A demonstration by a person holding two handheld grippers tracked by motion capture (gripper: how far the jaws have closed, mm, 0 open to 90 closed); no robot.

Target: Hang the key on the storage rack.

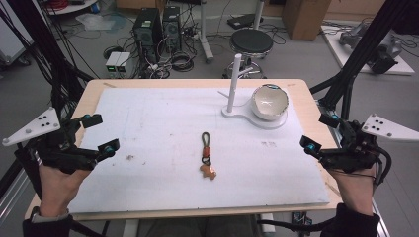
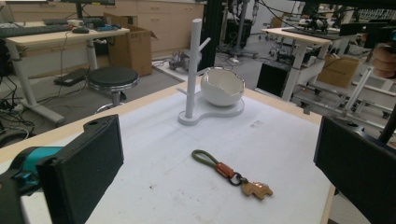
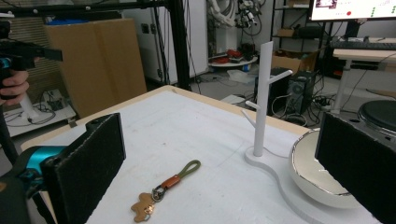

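On the white bench (image 1: 148, 128), the olive-loop keychain with a brown animal charm (image 1: 207, 157) lies flat in front of the white peg stand with its bowl (image 1: 236, 84), well apart. My left tongs (image 1: 101, 133) and right tongs (image 1: 316, 133) flank it, wide open and empty, positioned for approach.

One keychain (image 1: 207, 156) mid-mat; one white peg stand (image 1: 232, 84) beyond keychain; one white bowl (image 1: 270, 102) beside stand; two grippers.

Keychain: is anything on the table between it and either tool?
Nothing visible. The keychain lies alone on the white mat, with bare mat toward both the left tool and the right tool. The bowl and peg stand sit farther back.
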